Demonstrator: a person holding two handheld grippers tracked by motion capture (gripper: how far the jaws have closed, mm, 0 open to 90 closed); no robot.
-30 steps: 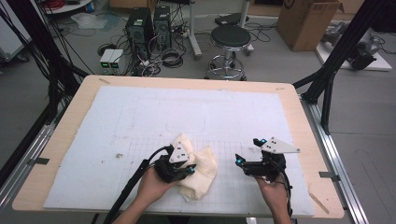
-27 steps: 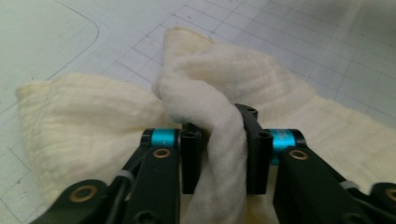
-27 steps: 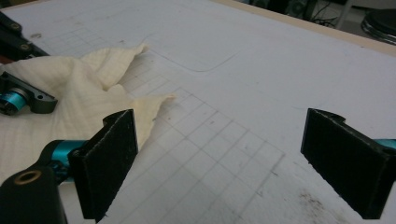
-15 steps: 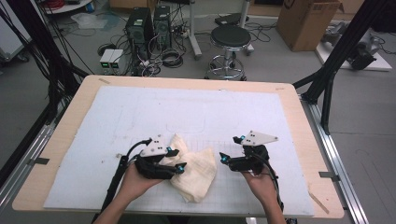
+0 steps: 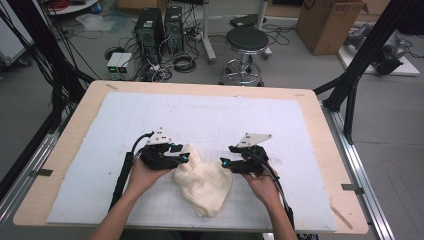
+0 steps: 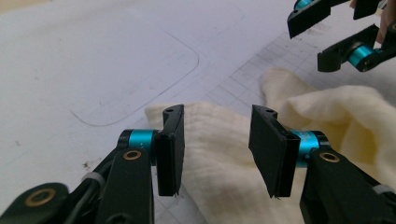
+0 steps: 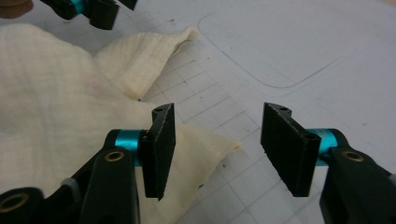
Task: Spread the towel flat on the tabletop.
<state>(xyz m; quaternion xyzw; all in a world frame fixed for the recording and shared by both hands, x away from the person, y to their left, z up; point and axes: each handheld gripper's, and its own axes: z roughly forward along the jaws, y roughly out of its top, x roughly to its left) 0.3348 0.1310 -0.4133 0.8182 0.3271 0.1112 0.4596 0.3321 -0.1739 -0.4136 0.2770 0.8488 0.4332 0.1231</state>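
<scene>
1. Cream-coloured, crumpled cloth [image 5: 202, 182] lies on the white gridded mat [image 5: 100, 150] that covers the wooden table [image 5: 50, 165], at the near edge between our two hands.
2. We hold the left gripper [image 5: 182, 159] at the cloth's left upper edge. In the left gripper view its pads [image 6: 170, 149] stand apart above the fabric and clamp nothing; these jaws have just been closing after a wider opening.
3. We hold the right gripper [image 5: 225, 163] just beside the cloth's right upper corner, pointing toward the left one. In the right gripper view its jaws are parted over the mat, with a corner of the cloth [image 7: 205, 140] under the left pad [image 7: 159, 149]; nothing is gripped, and these jaws have just been closing too.
4. Both grippers face each other across the upper part of the cloth, near one another but apart.
5. Beyond the table we see a black stool [image 5: 246, 41] and computer towers [image 5: 160, 27] on the floor.
</scene>
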